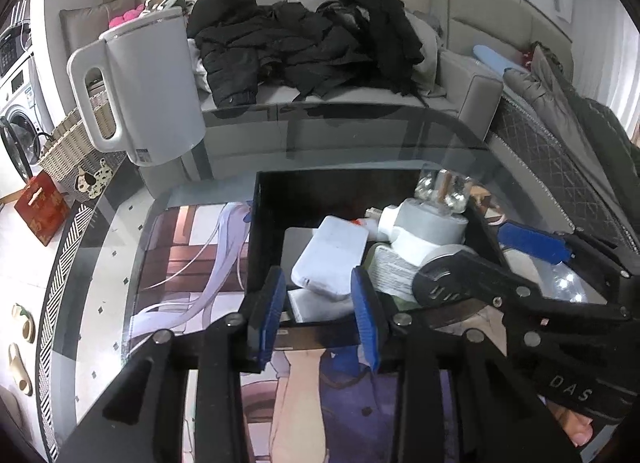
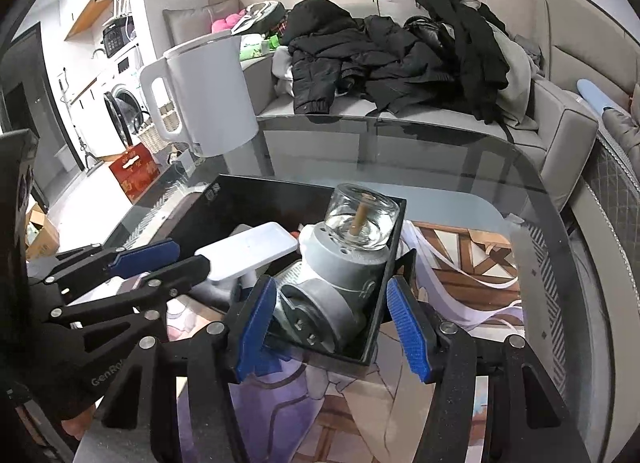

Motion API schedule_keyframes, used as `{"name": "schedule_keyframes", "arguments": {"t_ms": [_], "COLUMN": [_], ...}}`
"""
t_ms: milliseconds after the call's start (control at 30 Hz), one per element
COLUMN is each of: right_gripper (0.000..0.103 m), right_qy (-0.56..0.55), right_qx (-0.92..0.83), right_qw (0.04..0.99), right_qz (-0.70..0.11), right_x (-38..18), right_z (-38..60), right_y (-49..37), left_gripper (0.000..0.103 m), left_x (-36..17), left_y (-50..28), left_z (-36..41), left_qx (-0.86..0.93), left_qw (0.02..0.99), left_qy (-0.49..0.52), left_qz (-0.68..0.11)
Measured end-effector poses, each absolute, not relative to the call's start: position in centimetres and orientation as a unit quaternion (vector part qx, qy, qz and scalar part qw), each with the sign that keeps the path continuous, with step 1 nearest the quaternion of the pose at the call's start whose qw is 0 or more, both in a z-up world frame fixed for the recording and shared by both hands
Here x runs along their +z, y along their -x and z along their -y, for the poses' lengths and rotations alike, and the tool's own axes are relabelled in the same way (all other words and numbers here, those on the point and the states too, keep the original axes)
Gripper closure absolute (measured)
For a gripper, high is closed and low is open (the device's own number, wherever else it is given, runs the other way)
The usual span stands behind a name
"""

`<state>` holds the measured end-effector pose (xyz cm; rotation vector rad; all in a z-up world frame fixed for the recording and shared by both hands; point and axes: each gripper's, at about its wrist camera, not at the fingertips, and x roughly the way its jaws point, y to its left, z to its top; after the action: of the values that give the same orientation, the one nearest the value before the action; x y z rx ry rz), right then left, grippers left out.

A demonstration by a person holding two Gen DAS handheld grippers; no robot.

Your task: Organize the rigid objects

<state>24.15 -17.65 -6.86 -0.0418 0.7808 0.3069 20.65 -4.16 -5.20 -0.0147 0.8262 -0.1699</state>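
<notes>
An open black box (image 1: 256,223) (image 2: 280,187) stands on the glass table. A grey metal cylinder device (image 1: 432,223) (image 2: 344,267) lies inside it, with a glass jar (image 1: 440,191) (image 2: 362,219) at its far end. A flat white box (image 1: 332,251) (image 2: 252,249) rests tilted on the items inside. My left gripper (image 1: 318,279) (image 2: 194,257) has its blue pads against the sides of the white box's near end. My right gripper (image 2: 332,287) (image 1: 460,253) stands open astride the black box's right wall, one pad outside it and one over the grey device.
A white kettle (image 1: 148,83) (image 2: 212,95) stands at the table's far left. The glass table (image 1: 320,135) lies over a printed picture. Beyond it is a grey sofa piled with dark clothes (image 1: 312,43). A wicker basket (image 1: 68,139) and a red box (image 1: 40,207) sit on the floor to the left.
</notes>
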Motion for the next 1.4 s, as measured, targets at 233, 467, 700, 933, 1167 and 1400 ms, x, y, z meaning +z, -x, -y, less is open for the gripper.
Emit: {"name": "schedule_keyframes", "arguments": {"t_ms": [233,467,700,933,1167,1400], "right_gripper": [0.043,0.024,0.008,0.002,0.001,0.001], "right_qy": [0.012,0.001,-0.008,-0.003,0.001,-0.002], "right_qx": [0.158,0.160,0.151,0.131,0.091,0.115], "right_qw": [0.921,0.933,0.952,0.962,0.969,0.967], "right_qz": [-0.357,-0.321,-0.267,-0.240,-0.228,-0.226], "right_x": [-5.0,-3.6,-2.4,-2.4,-3.0,-3.3], "right_z": [17.7,18.5,20.1,21.1,21.7,21.6], "right_y": [-21.9,-18.9,-15.4,-11.7,-8.9,-8.3], "left_gripper": [0.048,0.026,0.021,0.006,0.003,0.000], "left_x": [-3.7,-2.6,-1.3,-1.4,-1.4,-1.6], "left_y": [-18.6,-15.8,-12.4,-9.1,-7.2,-6.9], "left_z": [3.7,3.6,2.9,2.7,2.7,2.7], "left_qx": [-0.073,-0.058,-0.052,-0.054,-0.068,-0.044], "left_qw": [0.924,0.939,0.957,0.966,0.967,0.967], "left_qy": [0.028,-0.001,-0.020,-0.029,-0.020,-0.006], "left_qz": [-0.374,-0.340,-0.284,-0.252,-0.244,-0.250]}}
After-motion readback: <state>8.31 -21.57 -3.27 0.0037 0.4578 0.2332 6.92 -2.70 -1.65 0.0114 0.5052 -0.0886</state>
